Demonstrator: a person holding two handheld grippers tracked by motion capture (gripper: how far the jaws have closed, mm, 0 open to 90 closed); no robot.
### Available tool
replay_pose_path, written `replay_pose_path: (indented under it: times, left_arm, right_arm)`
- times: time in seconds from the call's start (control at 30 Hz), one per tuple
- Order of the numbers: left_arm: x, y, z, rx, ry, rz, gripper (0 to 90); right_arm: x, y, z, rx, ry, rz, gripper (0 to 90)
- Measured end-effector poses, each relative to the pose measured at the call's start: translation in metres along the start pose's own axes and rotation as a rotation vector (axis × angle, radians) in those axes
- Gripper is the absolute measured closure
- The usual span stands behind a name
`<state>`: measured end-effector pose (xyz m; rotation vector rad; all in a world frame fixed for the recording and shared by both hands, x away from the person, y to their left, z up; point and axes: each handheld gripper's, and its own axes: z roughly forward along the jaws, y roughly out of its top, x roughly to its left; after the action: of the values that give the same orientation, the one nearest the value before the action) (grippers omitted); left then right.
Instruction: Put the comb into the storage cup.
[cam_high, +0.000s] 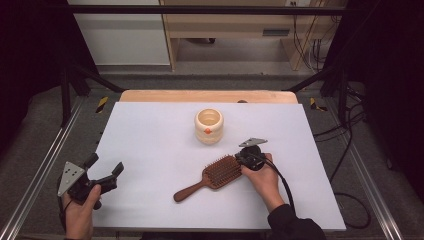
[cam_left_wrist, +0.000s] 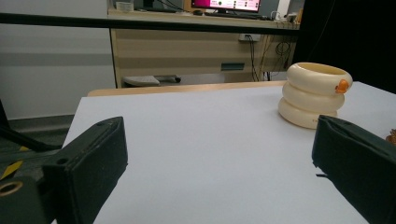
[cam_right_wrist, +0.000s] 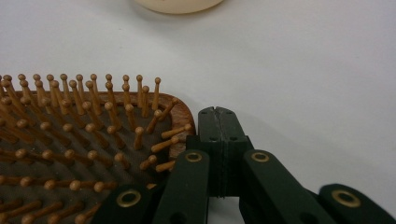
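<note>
A brown wooden hairbrush (cam_high: 215, 172) lies bristles up on the white table sheet (cam_high: 150, 135), its handle pointing to the front left. My right gripper (cam_high: 239, 159) is shut, and its closed jaws rest against the far right rim of the brush head. In the right gripper view the joined jaw tips (cam_right_wrist: 218, 116) sit beside the hairbrush (cam_right_wrist: 84, 144) with nothing between them. A cream ringed cup (cam_high: 209, 126) with an orange spot stands behind the brush. My left gripper (cam_high: 106, 164) is open at the table's front left edge, holding nothing. From there the cup (cam_left_wrist: 315, 95) stands far off to the right.
The sheet covers a wooden table (cam_high: 207, 96) whose far edge shows. Metal rails (cam_high: 45, 160) run along both sides, with cables on the floor at the right. A desk (cam_left_wrist: 201, 46) stands beyond the table.
</note>
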<state>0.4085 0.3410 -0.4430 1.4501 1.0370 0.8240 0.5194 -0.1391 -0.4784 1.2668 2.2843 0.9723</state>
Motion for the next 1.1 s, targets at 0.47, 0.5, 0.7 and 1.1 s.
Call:
replay_pose_path:
  times: [0.47, 0.5, 0.7, 1.1]
  left_arm:
    - [-0.002, 0.000, 0.001, 0.001, -0.005, 0.007, 3.6]
    - [-0.002, 0.000, 0.001, 0.001, -0.004, 0.007, 3.6]
    - [-0.002, 0.000, 0.001, 0.004, -0.007, 0.012, 3.6]
    - [-0.002, 0.000, 0.001, 0.004, -0.007, 0.010, 3.6]
  right_arm:
    - [0.028, 0.002, 0.002, 0.009, 0.026, -0.024, 90.0]
    - [0.029, 0.002, 0.002, 0.008, 0.026, -0.026, 90.0]
    - [0.035, 0.001, 0.001, 0.013, 0.023, -0.025, 90.0]
    - [0.051, 0.002, 0.004, 0.003, 0.052, -0.037, 90.0]
